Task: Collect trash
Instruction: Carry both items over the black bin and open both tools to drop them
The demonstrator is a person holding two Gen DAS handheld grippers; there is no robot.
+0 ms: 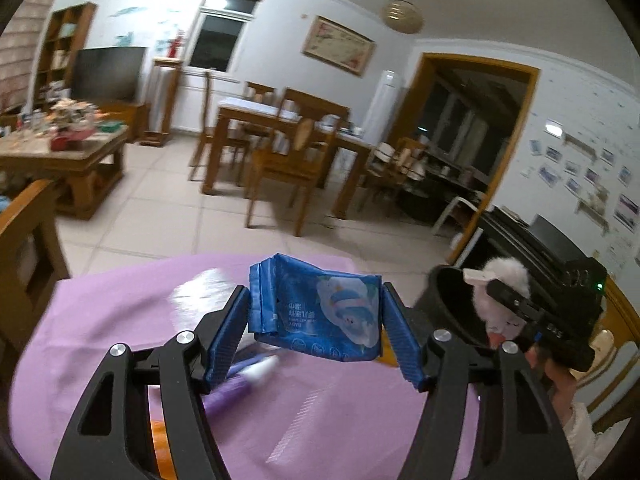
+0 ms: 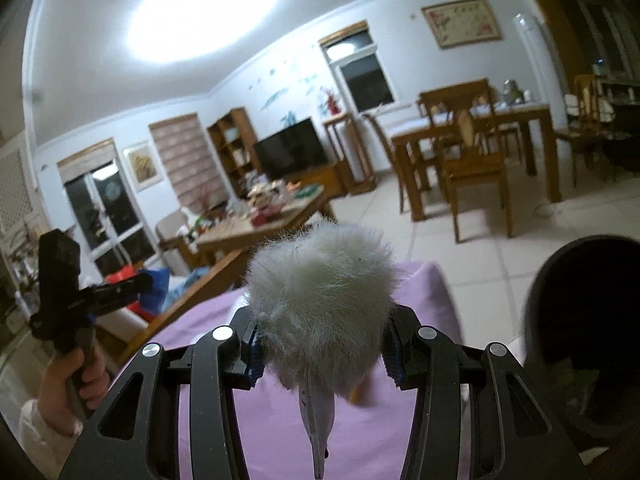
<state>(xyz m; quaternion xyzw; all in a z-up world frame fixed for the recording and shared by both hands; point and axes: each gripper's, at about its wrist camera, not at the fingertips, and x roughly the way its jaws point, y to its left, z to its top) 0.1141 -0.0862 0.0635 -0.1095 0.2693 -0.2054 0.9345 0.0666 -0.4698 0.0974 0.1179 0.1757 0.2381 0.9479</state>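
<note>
Left hand-held gripper [image 1: 316, 320] clamps blue wet-wipe packet [image 1: 320, 312], right hand-held gripper [image 2: 320, 344] clamps white fluffy pom-pom [image 2: 320, 300], both raised off bench [image 1: 120, 320] for black bin [image 1: 452, 304].

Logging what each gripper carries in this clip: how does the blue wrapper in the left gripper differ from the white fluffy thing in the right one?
The blue wrapper is flat, crinkled, glossy printed film; the white fluffy thing is a rounded, furry ball. The wrapper spans the left gripper edge to edge; the fluffy thing bulges past the right gripper. Both are pinched between blue pads above the purple cloth, near the black bin.
</note>
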